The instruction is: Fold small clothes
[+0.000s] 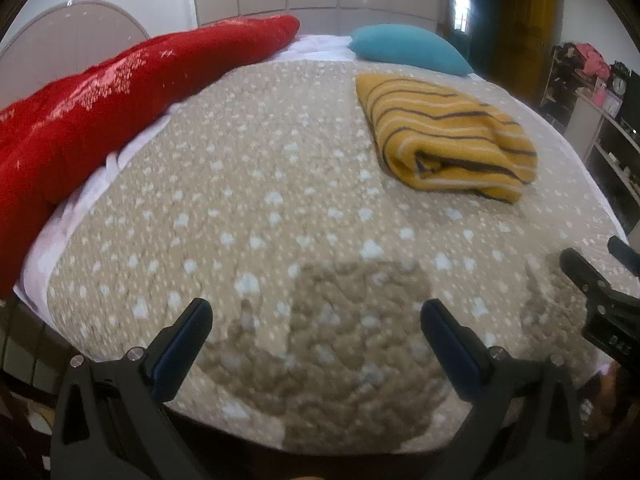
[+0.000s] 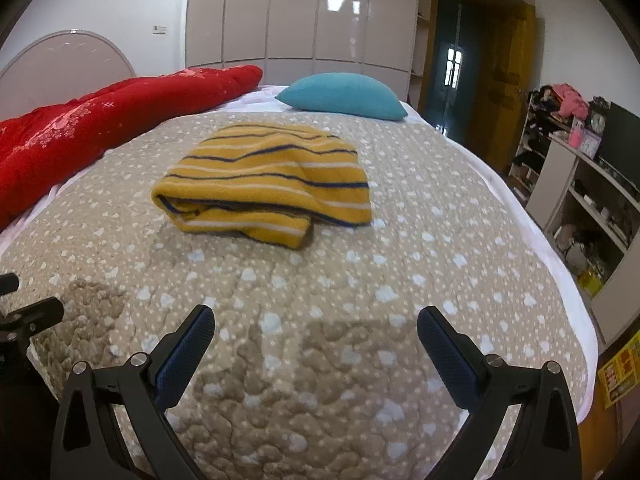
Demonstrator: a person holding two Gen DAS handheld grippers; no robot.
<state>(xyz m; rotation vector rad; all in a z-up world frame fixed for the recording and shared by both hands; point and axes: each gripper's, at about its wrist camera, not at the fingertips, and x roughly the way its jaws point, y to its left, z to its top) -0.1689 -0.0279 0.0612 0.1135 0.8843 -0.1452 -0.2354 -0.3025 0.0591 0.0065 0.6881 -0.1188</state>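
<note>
Though I look for writing: none I can read; the yellow sign low to the right of my right jaws carries red marks too blurred to make out.
Left gripper: my jaws stand wide apart, holding nothing, over the beige spotted bedcover.
Right gripper: jaws likewise spread wide and empty.
Garment: the yellow striped garment lies folded on the bedcover, ahead of my right jaws and slightly left; from my left jaws it lies ahead and to the right, well apart from both.
Beyond it: a teal pillow; a red blanket along the left.
Hard to see: the garment's inner layers are hidden in the fold; the shelf clutter is indistinct; the left view is blurred.
</note>
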